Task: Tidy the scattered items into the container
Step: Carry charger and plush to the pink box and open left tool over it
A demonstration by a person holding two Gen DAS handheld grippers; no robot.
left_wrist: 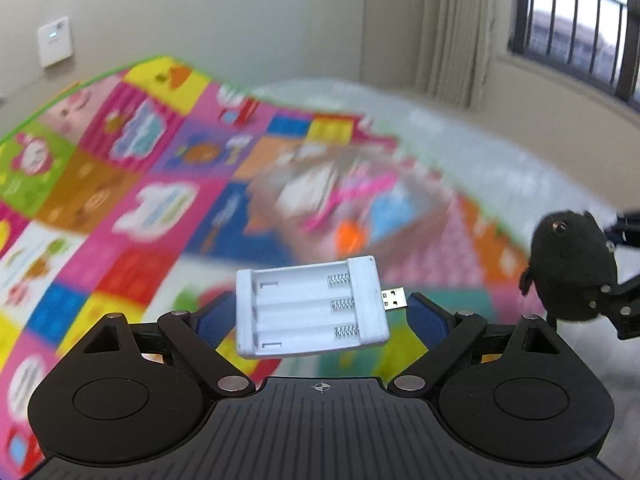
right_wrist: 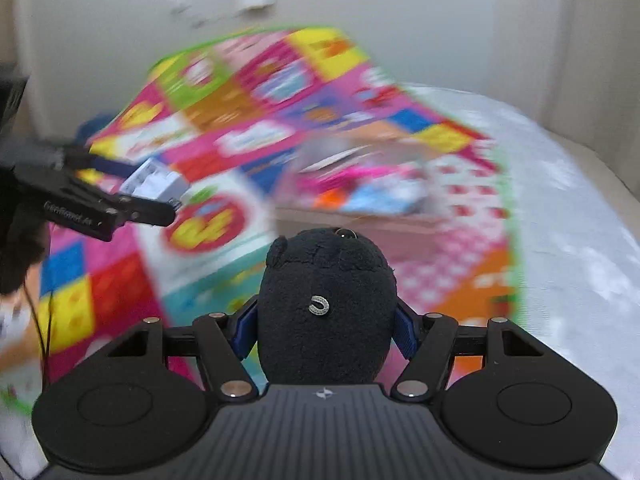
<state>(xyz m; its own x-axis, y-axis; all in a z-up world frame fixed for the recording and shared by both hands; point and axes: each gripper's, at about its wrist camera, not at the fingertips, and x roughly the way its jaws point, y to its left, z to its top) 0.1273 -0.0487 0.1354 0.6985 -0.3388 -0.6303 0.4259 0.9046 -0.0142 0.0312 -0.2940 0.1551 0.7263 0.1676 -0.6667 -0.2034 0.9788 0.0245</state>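
Observation:
My left gripper [left_wrist: 320,312] is shut on a white battery charger [left_wrist: 308,306] with three empty slots and a USB plug. It carries the charger in the air, gripped by its two ends. My right gripper [right_wrist: 326,328] is shut on a black plush toy [right_wrist: 326,304] with a small silver horseshoe mark, also lifted. Ahead of both sits a blurred cardboard box [right_wrist: 360,228] on the mat, with pink, blue and orange items inside. The left wrist view shows the box [left_wrist: 420,240] beyond the charger and the plush toy [left_wrist: 568,268] at the right edge. The right wrist view shows the left gripper [right_wrist: 120,200] with the charger [right_wrist: 154,182] at the left.
A bright patchwork play mat [left_wrist: 120,200] covers the floor, with a pale textured surface [right_wrist: 560,220] to its right. Behind stand a beige wall with a white switch plate [left_wrist: 55,42], a curtain [left_wrist: 452,28] and a barred window [left_wrist: 576,24].

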